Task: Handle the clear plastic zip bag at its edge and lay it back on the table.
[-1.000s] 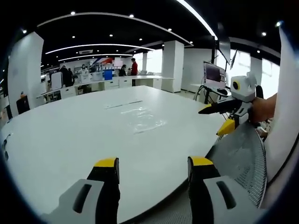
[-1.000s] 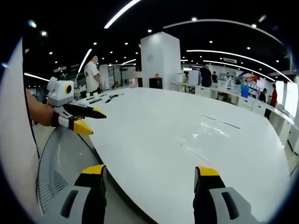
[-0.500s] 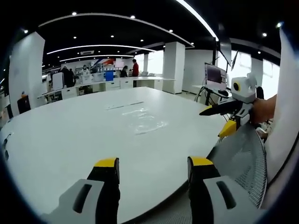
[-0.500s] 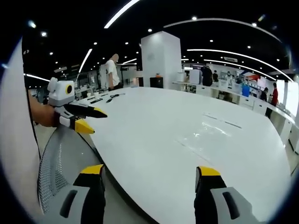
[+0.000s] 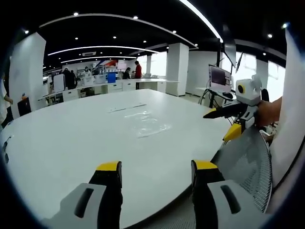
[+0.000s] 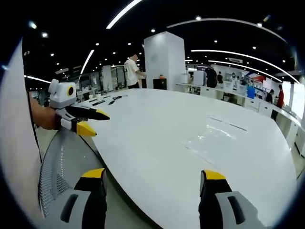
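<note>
The clear plastic zip bag (image 5: 145, 125) lies flat toward the far middle of the white table (image 5: 57, 143), well apart from both tools. The left gripper (image 5: 155, 168) hangs over the near table edge, jaws spread wide and empty; the right gripper (image 6: 151, 176) does likewise — wide, holding nothing — just beside a mesh chair back (image 6: 59, 167).

Nothing is gripped yet, so the reach is all ahead. The likely trouble: the film is thin, nearly invisible against the white top, so the jaws may close on bare table or skid the bag away — and pinching mid-sheet instead of the edge would crumple it.
</note>
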A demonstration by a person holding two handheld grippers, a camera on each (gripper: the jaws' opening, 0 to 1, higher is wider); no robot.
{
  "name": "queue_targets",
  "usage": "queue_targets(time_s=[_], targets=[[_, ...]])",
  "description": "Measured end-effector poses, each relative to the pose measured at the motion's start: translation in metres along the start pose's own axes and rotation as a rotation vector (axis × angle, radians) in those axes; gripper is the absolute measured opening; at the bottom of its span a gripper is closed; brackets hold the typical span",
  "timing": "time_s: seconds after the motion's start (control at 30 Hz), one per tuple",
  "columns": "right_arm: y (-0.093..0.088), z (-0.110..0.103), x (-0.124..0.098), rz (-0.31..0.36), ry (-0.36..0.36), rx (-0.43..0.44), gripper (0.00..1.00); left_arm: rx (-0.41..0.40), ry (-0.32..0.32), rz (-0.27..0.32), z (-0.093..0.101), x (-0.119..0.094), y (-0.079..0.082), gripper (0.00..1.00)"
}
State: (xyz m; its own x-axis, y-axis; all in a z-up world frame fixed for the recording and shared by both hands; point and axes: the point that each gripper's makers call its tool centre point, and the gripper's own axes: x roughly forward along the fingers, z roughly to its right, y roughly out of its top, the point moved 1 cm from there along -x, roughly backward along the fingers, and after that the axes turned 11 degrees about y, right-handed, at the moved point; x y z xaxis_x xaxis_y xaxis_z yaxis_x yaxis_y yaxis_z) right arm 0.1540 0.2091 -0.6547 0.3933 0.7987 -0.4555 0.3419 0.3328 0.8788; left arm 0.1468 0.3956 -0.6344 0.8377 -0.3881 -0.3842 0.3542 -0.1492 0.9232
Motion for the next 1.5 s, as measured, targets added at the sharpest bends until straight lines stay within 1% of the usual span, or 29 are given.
queue_targets(time_s=[0.33,0.57,0.97,1.1,1.13,1.33,1.5], targets=[[0.001,-0.002,0.000,0.001,0.002,0.004,0.80,0.004,-0.001,-0.004,-0.004,0.001,-0.004,0.57],[0.000,-0.001,0.000,-0.002,0.005,0.003,0.80,0.007,-0.005,-0.006,-0.002,0.000,-0.004,0.57],[-0.002,-0.002,0.001,-0.021,0.016,0.004,0.79,0.008,-0.011,-0.011,-0.002,0.001,-0.005,0.57],[-0.002,-0.003,0.002,-0.033,0.026,0.002,0.78,0.011,-0.012,-0.013,-0.001,0.001,-0.005,0.56],[-0.003,-0.002,0.002,-0.046,0.025,0.003,0.77,0.012,-0.012,-0.014,-0.001,0.001,-0.005,0.56],[-0.002,0.005,0.004,-0.057,0.029,-0.006,0.74,0.008,-0.008,-0.009,-0.001,0.001,-0.004,0.56],[-0.003,0.015,0.007,-0.080,0.030,-0.028,0.71,0.009,-0.007,-0.006,-0.002,0.001,-0.004,0.56]])
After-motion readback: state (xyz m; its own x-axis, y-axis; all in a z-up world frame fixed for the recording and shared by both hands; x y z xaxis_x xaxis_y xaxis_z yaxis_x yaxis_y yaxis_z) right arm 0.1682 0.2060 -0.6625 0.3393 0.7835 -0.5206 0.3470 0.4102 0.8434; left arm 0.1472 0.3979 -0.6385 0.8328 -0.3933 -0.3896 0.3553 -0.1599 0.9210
